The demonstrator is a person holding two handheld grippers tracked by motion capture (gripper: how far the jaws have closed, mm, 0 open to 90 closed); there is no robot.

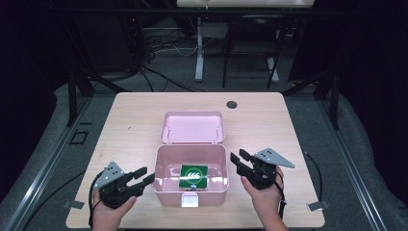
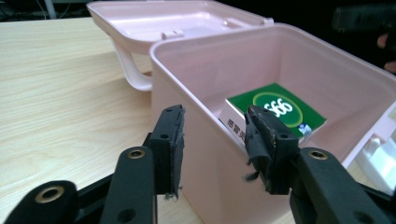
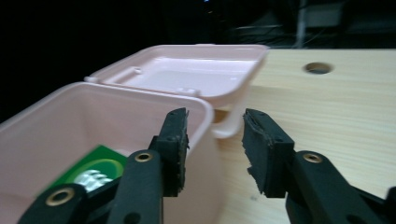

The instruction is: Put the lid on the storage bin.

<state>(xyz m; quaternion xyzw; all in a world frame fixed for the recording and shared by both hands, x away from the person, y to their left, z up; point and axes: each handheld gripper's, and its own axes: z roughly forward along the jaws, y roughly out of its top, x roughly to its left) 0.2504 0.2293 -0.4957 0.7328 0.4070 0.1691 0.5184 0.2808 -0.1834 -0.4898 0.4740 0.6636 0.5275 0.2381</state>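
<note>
Pink storage box, lid thrown back flat on the bench, stands near the front edge; a green carton lies on its floor, its print too small to read. Left tongs and right tongs, both released and empty, flank the box walls without contact. The right gripper view is blurred. Bare bench lies on both sides.

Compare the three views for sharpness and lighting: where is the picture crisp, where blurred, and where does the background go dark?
High view: evenly lit table, dark surroundings. Left gripper view: pink box and green packet crisp. Right gripper view: box and packet smeared, black background.
</note>
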